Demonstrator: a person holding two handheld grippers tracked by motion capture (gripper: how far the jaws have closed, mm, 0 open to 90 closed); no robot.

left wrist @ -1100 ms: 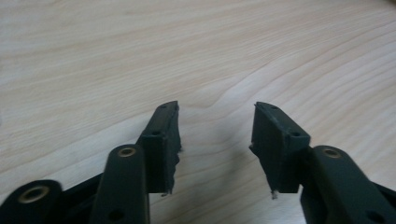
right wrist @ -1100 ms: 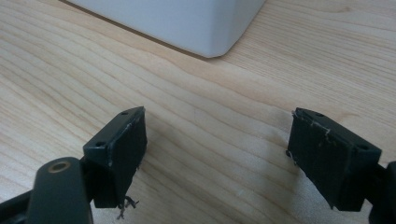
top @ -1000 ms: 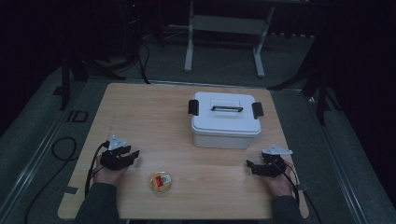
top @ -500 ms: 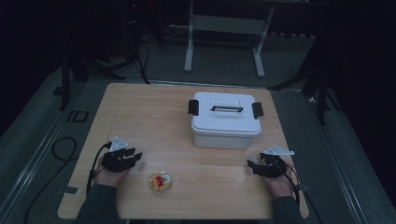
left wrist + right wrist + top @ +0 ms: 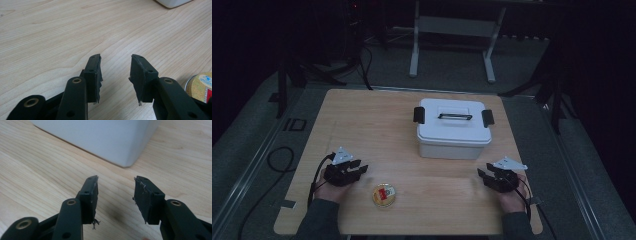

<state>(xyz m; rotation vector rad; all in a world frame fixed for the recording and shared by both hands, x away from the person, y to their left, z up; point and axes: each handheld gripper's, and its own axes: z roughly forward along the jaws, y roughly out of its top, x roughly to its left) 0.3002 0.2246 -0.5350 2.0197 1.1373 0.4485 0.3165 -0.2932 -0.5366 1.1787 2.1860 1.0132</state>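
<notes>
A white lidded box (image 5: 454, 127) with black side clasps and a dark handle stands right of the table's centre. A small round tin (image 5: 384, 194) with a yellow and red label lies near the front edge. My left gripper (image 5: 362, 171) rests on the wood just left of the tin, open and empty; in the left gripper view (image 5: 115, 75) the tin (image 5: 200, 86) shows at the lower right. My right gripper (image 5: 482, 176) sits at the front right, open and empty, pointing at the box's near corner (image 5: 105, 137), as the right gripper view (image 5: 115, 195) shows.
The wooden table (image 5: 362, 120) stands on a dark floor with a metal frame (image 5: 452, 30) behind it. Cables (image 5: 277, 160) trail off the left side. Bare wood lies between the two grippers and left of the box.
My left gripper has slid a little toward the tin and turned to the right. The right gripper has hardly moved.
</notes>
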